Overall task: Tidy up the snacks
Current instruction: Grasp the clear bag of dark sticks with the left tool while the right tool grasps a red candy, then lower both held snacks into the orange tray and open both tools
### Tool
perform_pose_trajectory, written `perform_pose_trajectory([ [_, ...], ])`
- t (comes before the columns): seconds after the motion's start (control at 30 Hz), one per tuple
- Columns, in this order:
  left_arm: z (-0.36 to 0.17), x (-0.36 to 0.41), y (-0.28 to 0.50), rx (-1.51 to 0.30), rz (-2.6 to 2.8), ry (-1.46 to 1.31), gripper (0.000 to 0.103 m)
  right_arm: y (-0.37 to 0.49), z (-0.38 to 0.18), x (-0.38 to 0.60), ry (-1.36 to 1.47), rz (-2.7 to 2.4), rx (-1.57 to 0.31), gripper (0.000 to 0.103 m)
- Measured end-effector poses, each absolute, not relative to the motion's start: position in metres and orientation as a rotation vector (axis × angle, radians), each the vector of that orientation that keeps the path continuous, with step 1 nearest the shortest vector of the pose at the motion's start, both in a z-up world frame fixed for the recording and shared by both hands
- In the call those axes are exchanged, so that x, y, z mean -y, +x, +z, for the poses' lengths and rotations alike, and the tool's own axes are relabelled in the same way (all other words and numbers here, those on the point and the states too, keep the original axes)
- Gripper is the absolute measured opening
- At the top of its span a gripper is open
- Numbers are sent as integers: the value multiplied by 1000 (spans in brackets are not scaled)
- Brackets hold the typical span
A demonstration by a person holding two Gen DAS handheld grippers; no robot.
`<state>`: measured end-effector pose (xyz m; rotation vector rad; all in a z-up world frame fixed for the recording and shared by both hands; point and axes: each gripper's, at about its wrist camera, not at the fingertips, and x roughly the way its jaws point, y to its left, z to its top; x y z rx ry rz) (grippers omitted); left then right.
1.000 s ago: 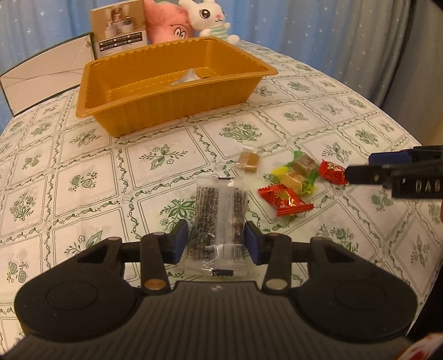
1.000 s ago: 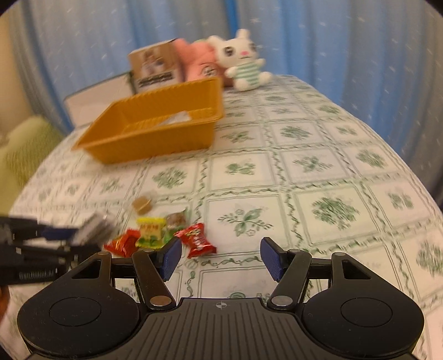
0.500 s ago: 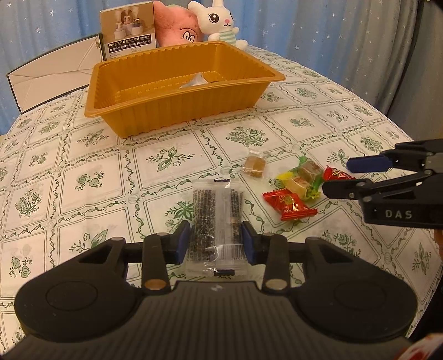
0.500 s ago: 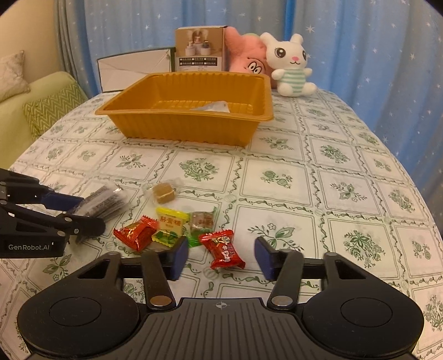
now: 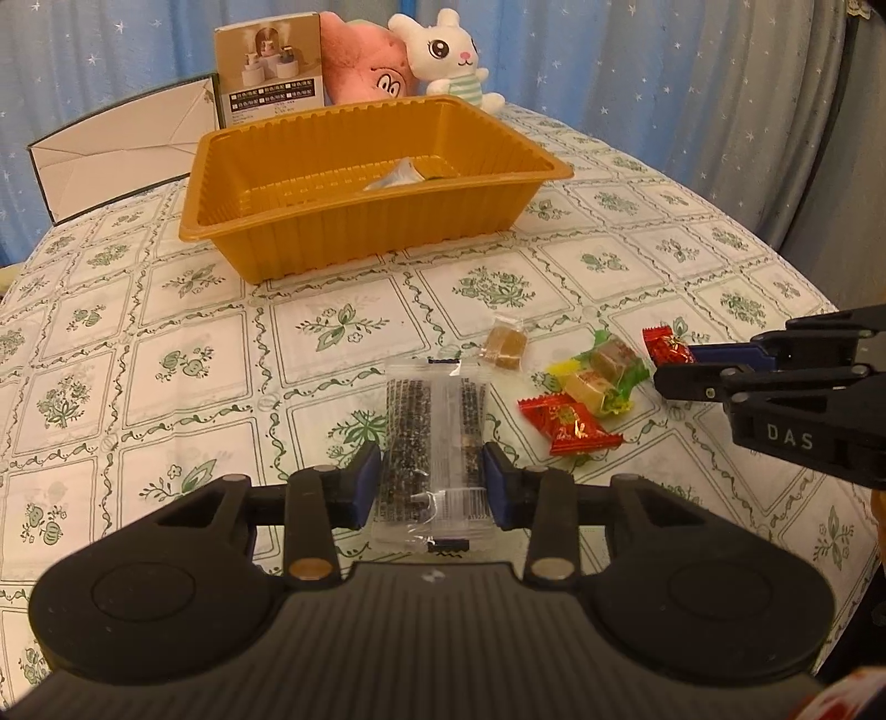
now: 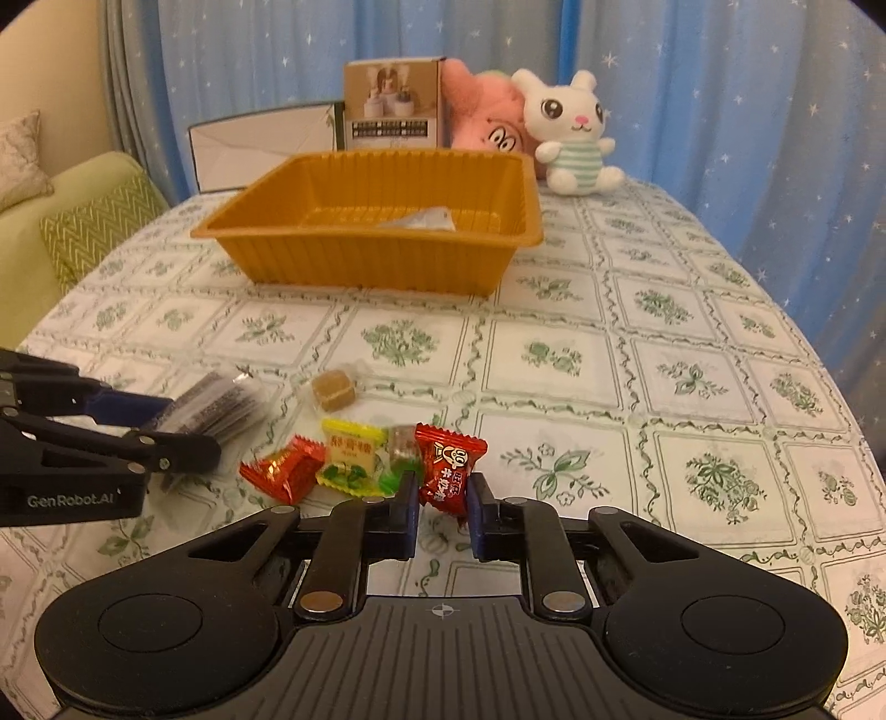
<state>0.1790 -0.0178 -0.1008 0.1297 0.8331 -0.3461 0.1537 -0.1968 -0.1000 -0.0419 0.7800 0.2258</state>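
My left gripper (image 5: pixel 432 487) is shut on a clear packet of dark seed bars (image 5: pixel 434 443), held just above the tablecloth. My right gripper (image 6: pixel 441 512) is shut on a red wrapped candy (image 6: pixel 448 471); it also shows in the left wrist view (image 5: pixel 667 347). On the cloth lie another red candy (image 5: pixel 567 423), a yellow-green candy (image 6: pixel 351 451), a green-wrapped one (image 5: pixel 614 363) and a clear-wrapped brown cube (image 5: pixel 504 346). The orange tray (image 5: pixel 354 232) stands further back with one clear wrapper (image 5: pixel 401 174) inside.
Behind the tray stand a white card box (image 5: pixel 127 149), a printed carton (image 5: pixel 271 69), a pink plush (image 5: pixel 365 61) and a white bunny plush (image 5: pixel 448 52). A green sofa (image 6: pixel 55 238) lies left of the table. Blue curtains hang behind.
My right gripper has moved forward and closed on the red candy. My left gripper has kept hold of the seed-bar packet and raised it slightly.
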Motion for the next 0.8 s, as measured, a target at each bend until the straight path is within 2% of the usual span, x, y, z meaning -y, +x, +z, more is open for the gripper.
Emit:
perform_pose_trajectory([
  [0.8,-47,-4,206,-699,-240,65,36,190,-44,176,13,253,-634,18],
])
